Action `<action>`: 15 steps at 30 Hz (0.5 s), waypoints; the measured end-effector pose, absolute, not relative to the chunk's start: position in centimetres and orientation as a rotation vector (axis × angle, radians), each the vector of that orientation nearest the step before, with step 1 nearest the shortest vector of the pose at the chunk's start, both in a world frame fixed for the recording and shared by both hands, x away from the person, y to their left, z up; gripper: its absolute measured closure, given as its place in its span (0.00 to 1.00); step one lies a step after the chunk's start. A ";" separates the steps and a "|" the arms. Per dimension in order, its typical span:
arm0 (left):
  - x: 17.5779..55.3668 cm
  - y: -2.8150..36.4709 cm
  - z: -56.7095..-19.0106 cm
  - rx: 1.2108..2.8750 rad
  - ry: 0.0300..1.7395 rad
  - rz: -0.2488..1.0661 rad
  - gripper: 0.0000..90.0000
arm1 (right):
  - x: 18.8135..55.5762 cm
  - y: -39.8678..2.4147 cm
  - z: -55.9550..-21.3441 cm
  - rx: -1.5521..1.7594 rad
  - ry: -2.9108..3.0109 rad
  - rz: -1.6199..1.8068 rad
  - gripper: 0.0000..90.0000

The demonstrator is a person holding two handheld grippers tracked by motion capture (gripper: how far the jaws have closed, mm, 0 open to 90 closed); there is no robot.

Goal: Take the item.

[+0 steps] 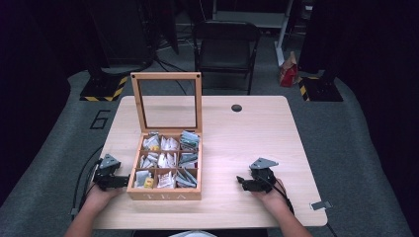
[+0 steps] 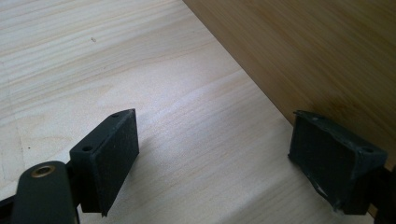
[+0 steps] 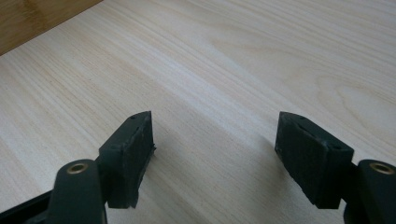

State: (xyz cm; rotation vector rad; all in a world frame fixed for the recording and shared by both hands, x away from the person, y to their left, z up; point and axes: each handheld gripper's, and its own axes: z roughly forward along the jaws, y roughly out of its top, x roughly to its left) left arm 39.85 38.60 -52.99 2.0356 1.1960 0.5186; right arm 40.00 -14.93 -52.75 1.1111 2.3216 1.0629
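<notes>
A wooden tea box (image 1: 165,192) marked TEA stands open at the table's front left, its glass lid (image 1: 167,101) upright. Its compartments hold several tea bags (image 1: 168,160). My left gripper (image 1: 122,181) rests on the table just left of the box, pointing at its side wall (image 2: 317,60); its jaws stand open with nothing between them (image 2: 212,161). My right gripper (image 1: 241,180) lies on the table to the right of the box, well apart from it, jaws open over bare wood (image 3: 212,154). A corner of the box (image 3: 28,18) shows at the far left of the right gripper view.
The light wooden table (image 1: 247,143) has a round cable hole (image 1: 236,107) near its far edge. A black folding chair (image 1: 225,47) stands behind the table. A small metal clip (image 1: 320,205) lies at the front right corner.
</notes>
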 end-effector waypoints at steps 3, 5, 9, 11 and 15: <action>39.9 38.6 -53.0 2.035 1.196 0.519 0.17 | 40.0 -14.9 -52.8 1.111 2.321 1.063 0.30; 39.9 38.6 -53.0 2.035 1.196 0.519 0.17 | 40.0 -14.9 -52.8 1.110 2.320 1.061 0.30; 39.9 38.6 -53.0 2.035 1.196 0.519 0.17 | 40.1 -15.0 -52.7 1.096 2.331 1.055 0.29; 39.9 38.6 -53.0 2.036 1.196 0.519 0.17 | 40.1 -15.0 -52.7 1.096 2.331 1.054 0.29; 39.9 38.6 -53.0 2.034 1.196 0.520 0.17 | 40.1 -15.0 -52.7 1.095 2.331 1.055 0.29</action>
